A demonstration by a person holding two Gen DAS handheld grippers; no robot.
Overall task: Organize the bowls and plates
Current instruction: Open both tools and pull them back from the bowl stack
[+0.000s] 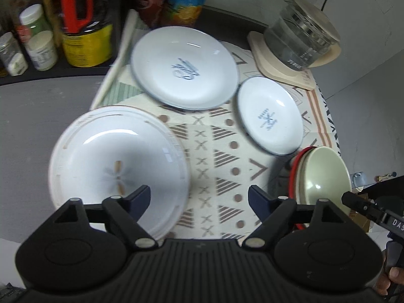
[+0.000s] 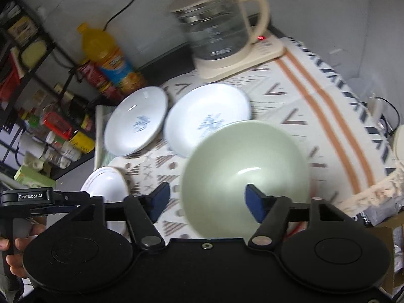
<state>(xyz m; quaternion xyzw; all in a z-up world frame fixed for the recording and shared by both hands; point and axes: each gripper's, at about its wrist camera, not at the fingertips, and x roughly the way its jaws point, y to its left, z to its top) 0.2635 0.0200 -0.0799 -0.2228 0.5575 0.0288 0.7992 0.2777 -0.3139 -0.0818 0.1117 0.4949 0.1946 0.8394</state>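
My left gripper (image 1: 199, 198) stands open over the patterned cloth (image 1: 222, 151), with nothing between its fingers. Its left finger hangs above a stack of white plates (image 1: 118, 161) with a faint brown trim. Two white plates with blue print lie farther back: a large one (image 1: 184, 68) and a smaller one (image 1: 270, 116). My right gripper (image 2: 208, 200) is open over a pale green bowl (image 2: 245, 171). The bowl's near-left rim lies between its fingers, untouched by the pads. In the left wrist view this green bowl (image 1: 325, 174) tops a stack that includes a red-rimmed one.
A glass kettle (image 2: 219, 25) on a cream base stands at the back of the cloth. Bottles and jars (image 1: 85, 25) crowd the dark shelf at the back left. A juice bottle (image 2: 111, 58) stands behind the plates. The cloth's fringed edge (image 2: 383, 189) drops off at the right.
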